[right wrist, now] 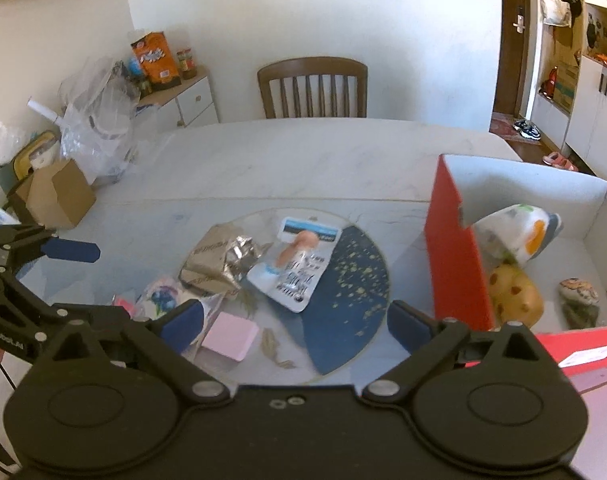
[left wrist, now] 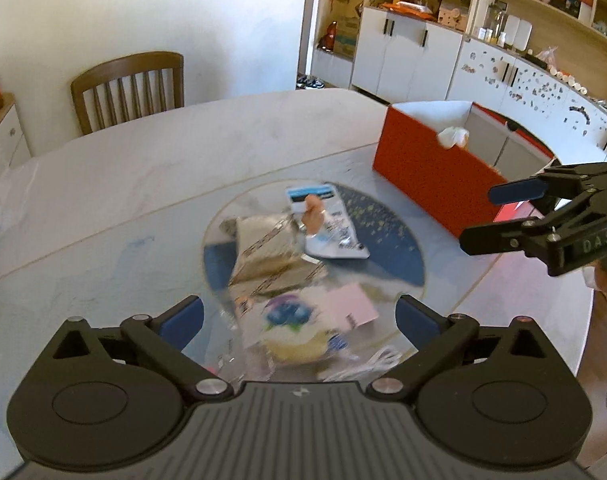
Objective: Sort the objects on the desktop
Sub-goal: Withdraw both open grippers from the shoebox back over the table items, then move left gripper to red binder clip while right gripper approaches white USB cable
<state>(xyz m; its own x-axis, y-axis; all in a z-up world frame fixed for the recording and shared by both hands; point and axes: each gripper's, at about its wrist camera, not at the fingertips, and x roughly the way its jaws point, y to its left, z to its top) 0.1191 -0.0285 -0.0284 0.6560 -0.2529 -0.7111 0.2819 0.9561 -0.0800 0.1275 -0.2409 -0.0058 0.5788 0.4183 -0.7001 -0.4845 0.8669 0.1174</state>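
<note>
Clutter on a round glass turntable (right wrist: 343,360) mid-table: a blister card (right wrist: 293,264) with unreadable black print holding a peach-coloured item, a crumpled tan-and-foil wrapper (right wrist: 215,260), a pink notepad (right wrist: 230,335), and what may be a blueberry-printed packet (right wrist: 161,296). Red box (right wrist: 457,264) beside it holds soft toys. Left gripper (left wrist: 299,316) and right gripper (right wrist: 295,320) both hover wide apart, empty; the right one's body reads "DAS".
</note>
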